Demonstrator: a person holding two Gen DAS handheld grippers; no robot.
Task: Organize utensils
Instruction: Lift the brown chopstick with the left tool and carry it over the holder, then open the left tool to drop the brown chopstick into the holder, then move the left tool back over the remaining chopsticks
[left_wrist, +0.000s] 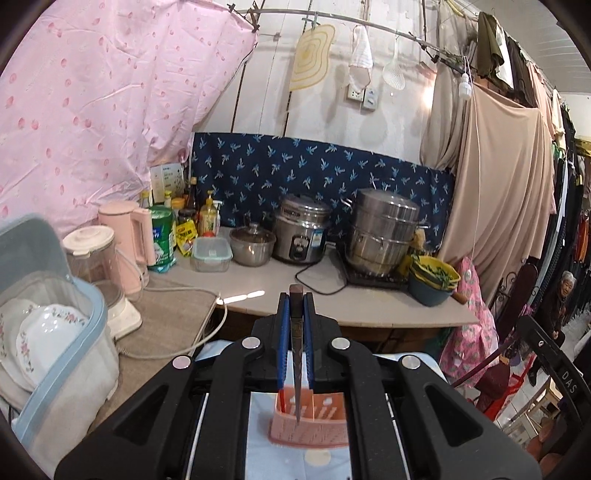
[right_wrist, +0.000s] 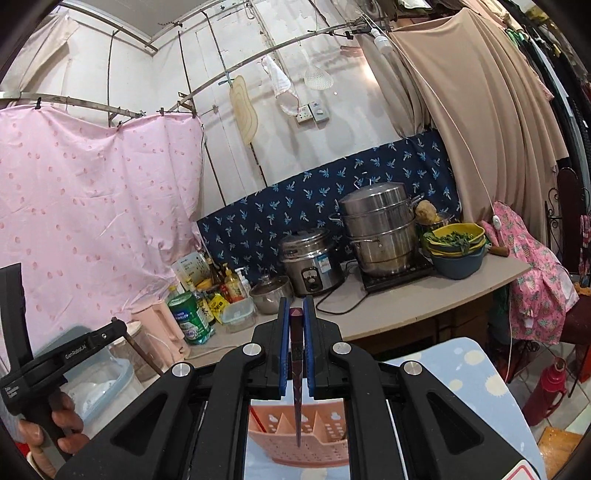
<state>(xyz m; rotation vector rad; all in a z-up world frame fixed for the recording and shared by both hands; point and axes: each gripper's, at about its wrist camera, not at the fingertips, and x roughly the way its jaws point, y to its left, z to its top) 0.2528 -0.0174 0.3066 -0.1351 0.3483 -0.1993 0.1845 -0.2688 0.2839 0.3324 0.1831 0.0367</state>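
Matte black plastic two-finger grippers (left_wrist: 296, 306) with blue pads (left_wrist: 283, 332), silver round rivets (right_wrist: 251, 348); white lettering, maybe "GenRobot.AI", is printed.

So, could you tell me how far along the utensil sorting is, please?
Done: one red stick already stands in the pink utensil holder. In hand: the left gripper and right gripper are each shut on a dark chopstick, above the holder. Left: dropping both in; no other loose utensils are visible.

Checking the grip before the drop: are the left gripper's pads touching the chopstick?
Touching. The left wrist view shows the left gripper with both blue pads pressed against the dark chopstick.
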